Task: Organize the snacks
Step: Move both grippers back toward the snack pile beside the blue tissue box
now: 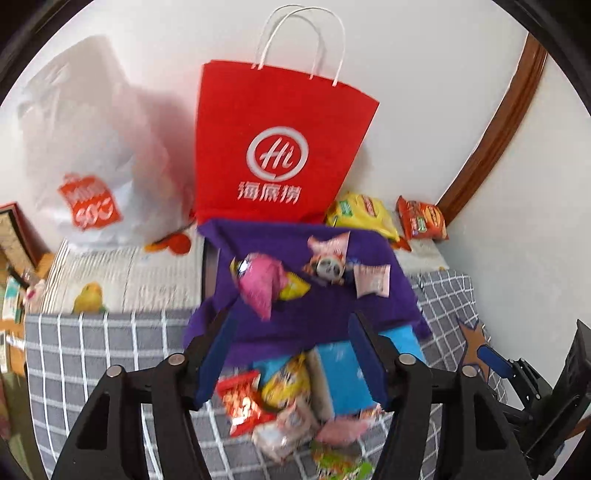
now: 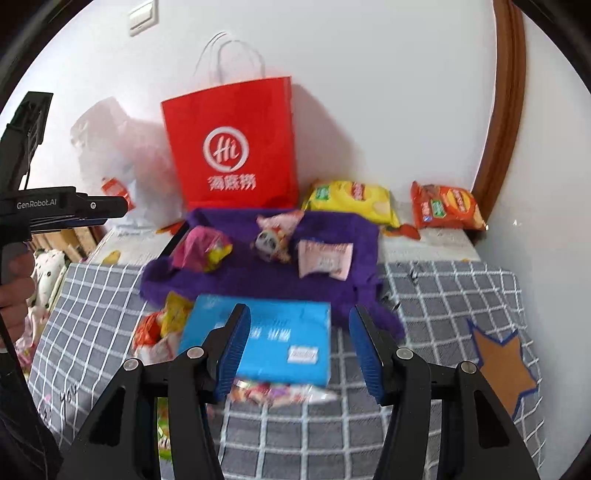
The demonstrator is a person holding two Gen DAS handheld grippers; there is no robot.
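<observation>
Snacks (image 1: 258, 288) on purple cloth (image 2: 258, 277); both grippers released, empty; wall switch (image 2: 142, 16) only in right view.

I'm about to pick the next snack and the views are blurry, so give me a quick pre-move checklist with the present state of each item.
1. Left gripper empty, jaws apart: ok.
2. Right gripper empty, jaws apart: ok.
3. Snacks reachable on the purple cloth: ok; pink packet lies flat there, clear of the others.
4. Blue box stable: not ok; it rests tilted on loose packets.
5. Red paper bag upright against the wall: ok.
6. Red paper bag's mouth open enough to drop things in: cannot tell.
</observation>
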